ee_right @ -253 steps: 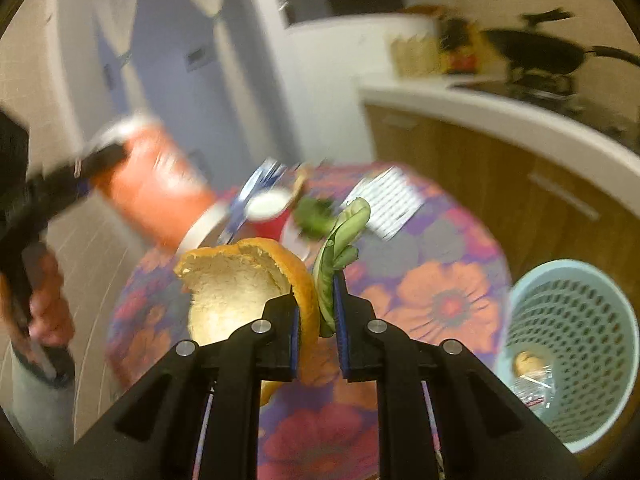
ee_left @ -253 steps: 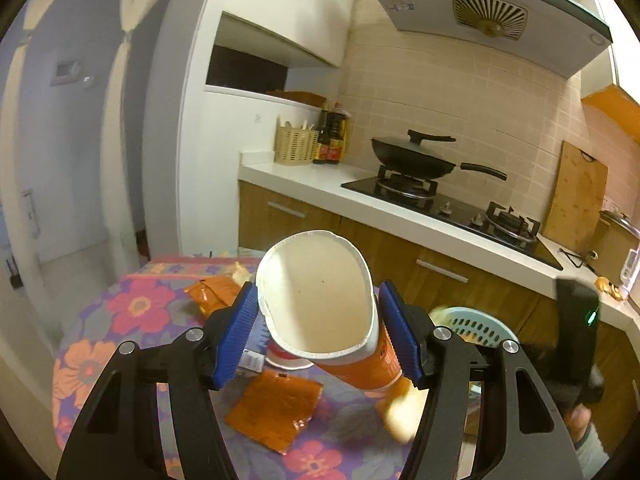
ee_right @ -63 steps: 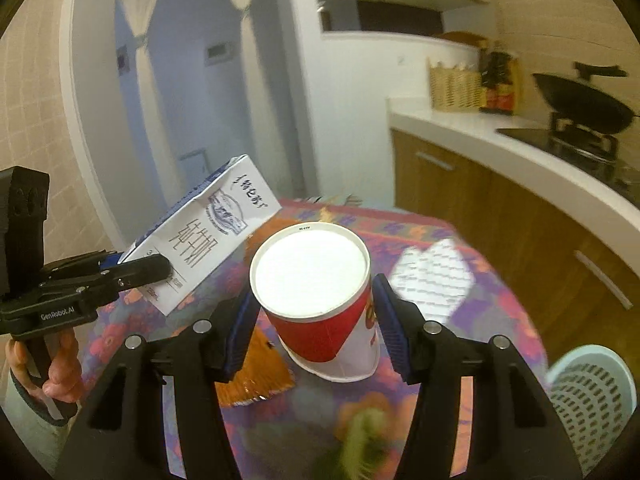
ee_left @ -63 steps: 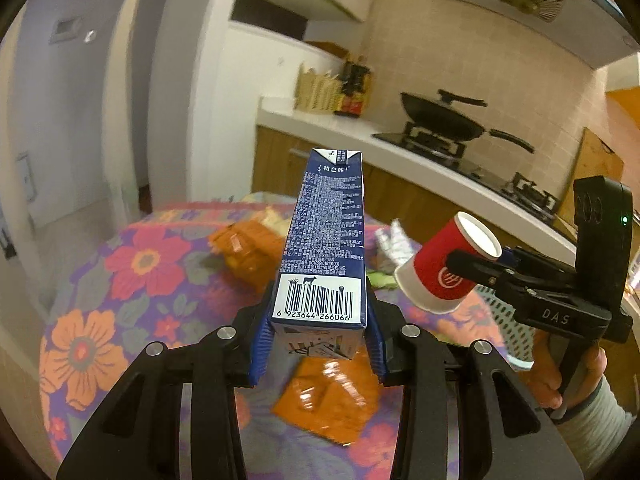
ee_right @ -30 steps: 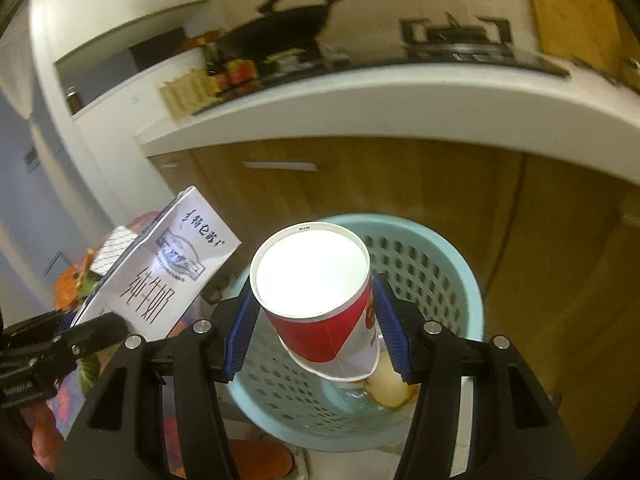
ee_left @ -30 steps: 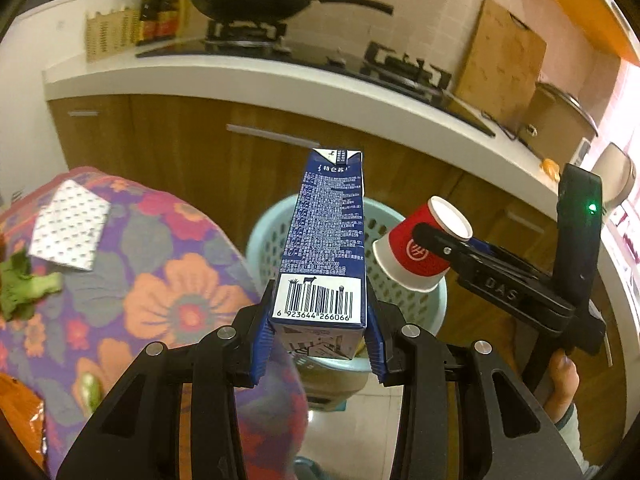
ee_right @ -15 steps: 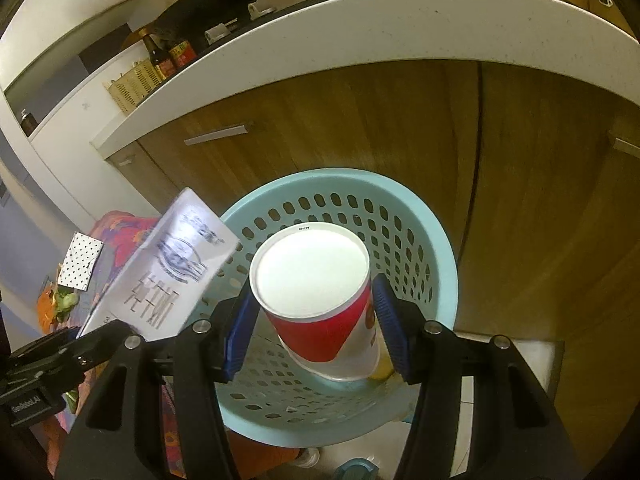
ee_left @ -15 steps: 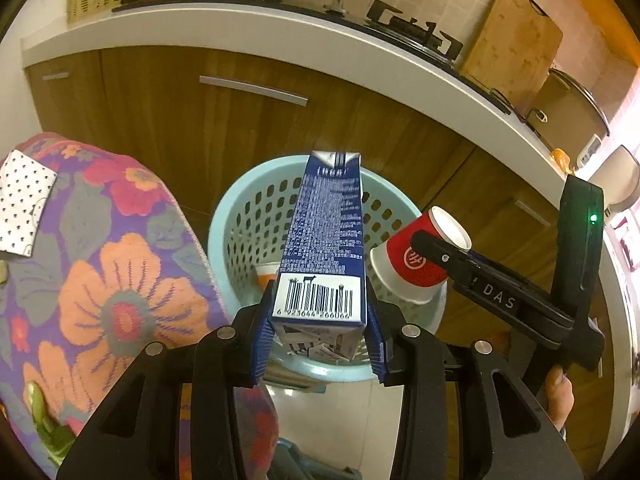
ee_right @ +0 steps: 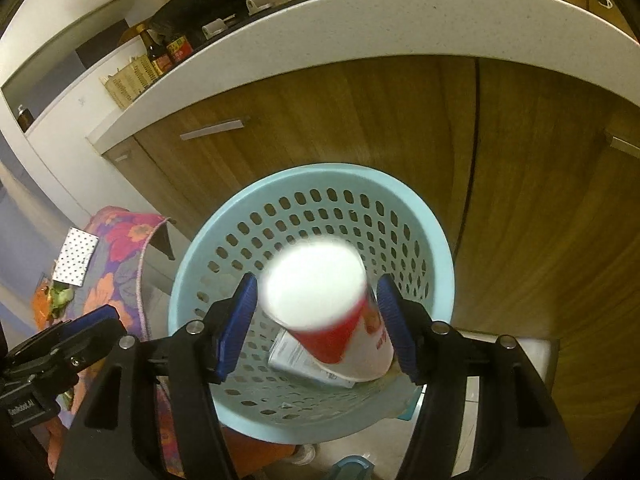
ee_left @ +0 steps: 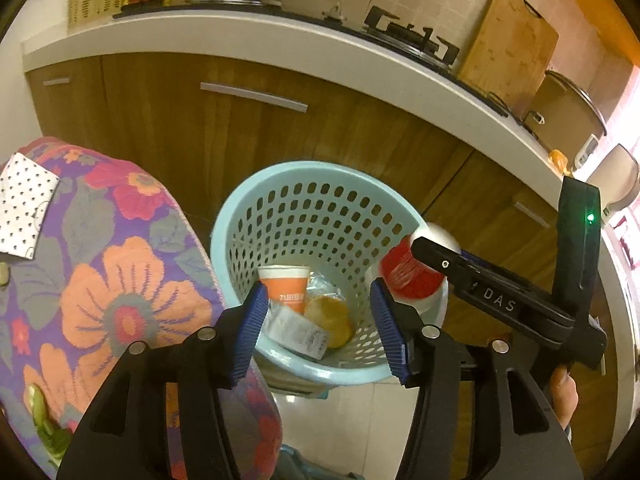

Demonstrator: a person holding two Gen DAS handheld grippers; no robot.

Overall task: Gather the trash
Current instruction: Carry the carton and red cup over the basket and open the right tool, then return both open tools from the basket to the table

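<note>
red paper cup blurred, loose between parted right claw, left claw empty, agape

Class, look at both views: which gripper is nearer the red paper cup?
Right. The right gripper has the red paper cup between its open jaws; the left gripper hangs beside it, jaws empty.

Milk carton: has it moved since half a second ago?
Yes. It left the left gripper, whose jaws have just been opening, and now lies at the bottom of the basket, below the rim it stood above.
</note>
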